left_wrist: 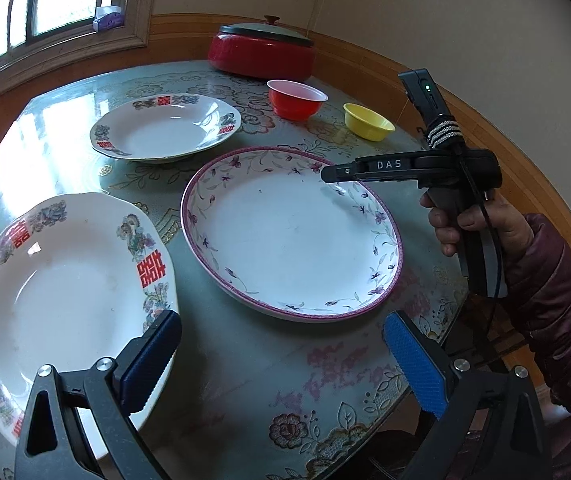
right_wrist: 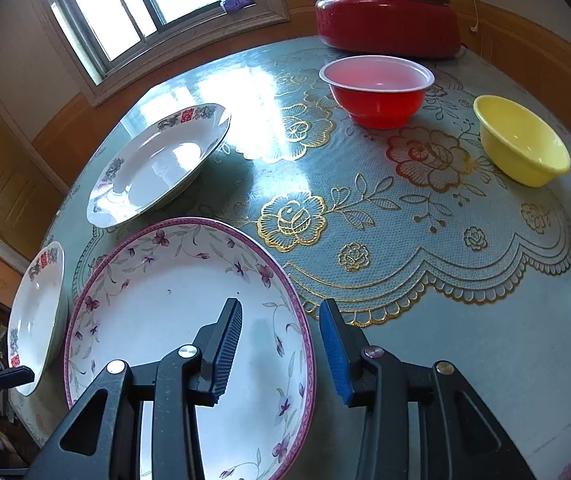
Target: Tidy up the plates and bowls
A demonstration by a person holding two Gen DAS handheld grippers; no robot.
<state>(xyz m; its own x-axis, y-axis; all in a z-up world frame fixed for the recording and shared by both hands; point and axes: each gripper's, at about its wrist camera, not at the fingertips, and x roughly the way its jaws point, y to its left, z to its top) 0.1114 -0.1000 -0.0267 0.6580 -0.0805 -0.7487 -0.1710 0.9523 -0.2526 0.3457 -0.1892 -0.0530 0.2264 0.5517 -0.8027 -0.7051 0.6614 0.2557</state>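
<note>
A: Floral plate (right_wrist: 173, 320) with purple rim flat at mid surface (right_wrist: 425, 280), nearest the right gripper (right_wrist: 281, 344). Fingers parted, straddling its near-right rim, one over the well, one outside. Gripping nothing; contact impossible to confirm.

B: Remaining ware?

A: Two plates with red characters: one (left_wrist: 57, 280) at near left, beside the left gripper (left_wrist: 281, 356), one (left_wrist: 165, 128) farther back. Left fingers spread wide, empty, one hovering over the near plate's edge. Red bowl (right_wrist: 377, 88) and yellow bowl (right_wrist: 521, 140) well apart at the far right, near a lidded red pot (right_wrist: 389, 20). Nothing stacked yet.

B: Hazards?

A: Likely slip if closed on the sloped, glazed rim with shallow bite; plate then tilting or dropping onto the surface. Glossy cover offering little friction, so a nudge probably sliding the plate into its neighbour. Near-left plate close to the surface edge; a careless knock liable to send it off.
</note>
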